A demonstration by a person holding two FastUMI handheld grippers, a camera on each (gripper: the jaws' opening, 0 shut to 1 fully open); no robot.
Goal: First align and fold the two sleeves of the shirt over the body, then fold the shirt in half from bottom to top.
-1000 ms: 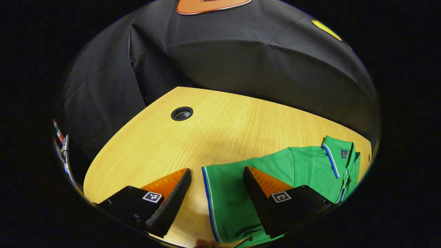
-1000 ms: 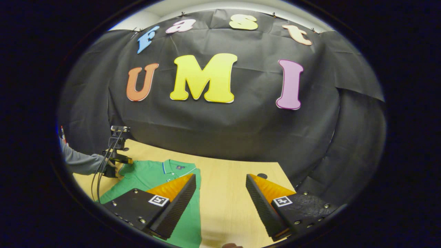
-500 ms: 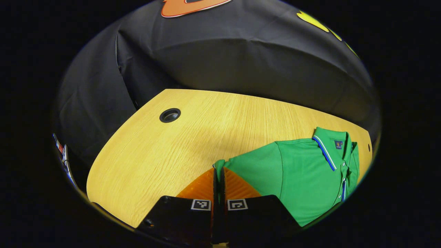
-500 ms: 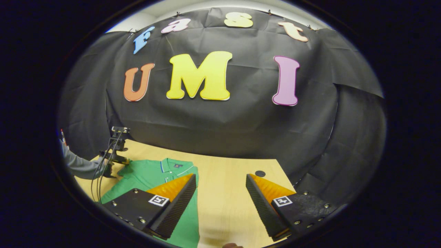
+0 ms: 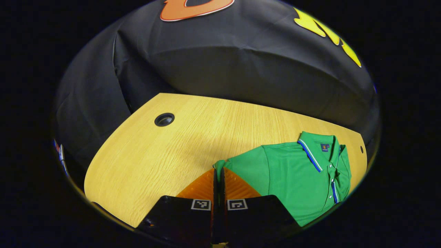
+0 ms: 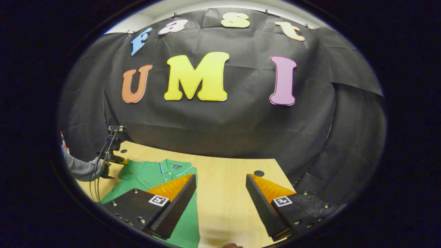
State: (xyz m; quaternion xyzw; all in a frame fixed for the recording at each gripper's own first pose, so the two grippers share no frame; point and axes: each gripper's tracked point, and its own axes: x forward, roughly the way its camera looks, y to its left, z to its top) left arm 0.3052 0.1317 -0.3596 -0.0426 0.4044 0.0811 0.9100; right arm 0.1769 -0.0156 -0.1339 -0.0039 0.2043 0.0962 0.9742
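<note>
A green polo shirt with a blue-and-white trimmed collar lies on the wooden table, to the right in the left gripper view. My left gripper is shut on the end of the shirt's sleeve, which bunches up between the fingertips. In the right gripper view the shirt lies at the lower left, partly behind one finger. My right gripper is open above bare table beside the shirt, with nothing between its fingers. Farther off, the left gripper pinches the sleeve, held by a person's hand.
A round cable hole sits near the table's far left corner; another hole lies ahead of my right gripper. A grey sleeve and cables reach in at the left. Black cloth walls stand close behind the table.
My left gripper, open around the sleeve's striped hem a second ago, closed on it and has since drawn it slightly toward the shirt's body. The right gripper has barely moved.
</note>
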